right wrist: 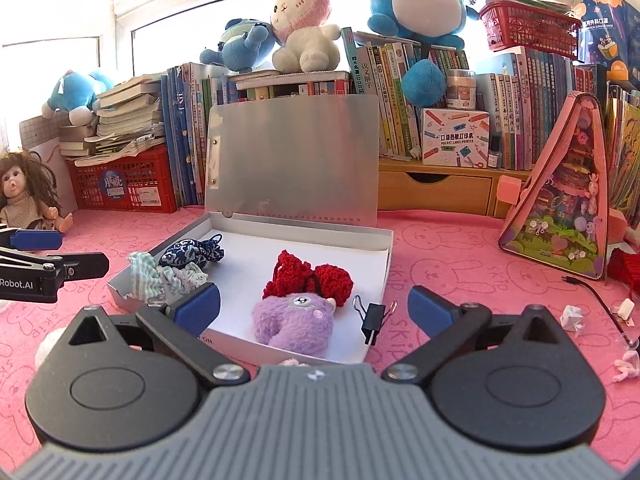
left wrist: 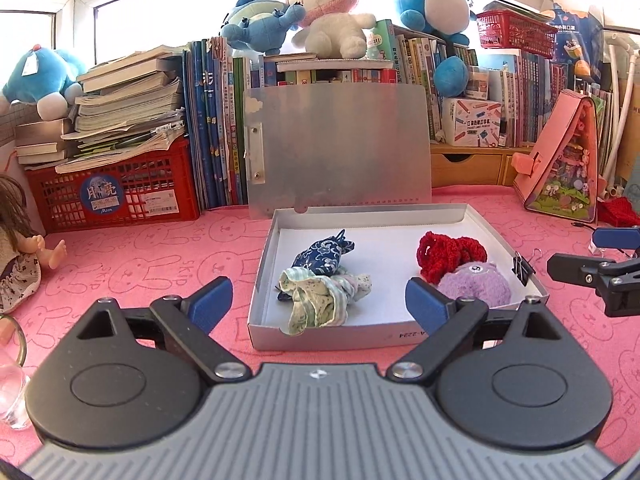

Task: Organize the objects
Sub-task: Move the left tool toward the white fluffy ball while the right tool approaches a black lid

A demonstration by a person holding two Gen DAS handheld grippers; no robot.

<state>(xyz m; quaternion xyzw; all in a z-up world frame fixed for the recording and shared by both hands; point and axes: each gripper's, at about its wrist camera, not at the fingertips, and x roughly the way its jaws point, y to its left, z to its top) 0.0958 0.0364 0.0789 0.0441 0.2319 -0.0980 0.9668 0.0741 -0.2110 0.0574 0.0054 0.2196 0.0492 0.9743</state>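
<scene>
Item: purple plush toy (right wrist: 296, 322), in white box (right wrist: 384, 276), 6 o'clock corner, touching red knit (right wrist: 312, 280). Light, soft, compressible; pinch across body. Left gripper (left wrist: 319, 300) and right gripper (right wrist: 314, 306): both wide, empty.

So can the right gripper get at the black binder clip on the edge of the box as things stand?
Probably yes. The right gripper is open and empty, and the binder clip sits on the box rim just ahead between its fingers, with nothing over it. The purple plush lies close beside it.
</scene>
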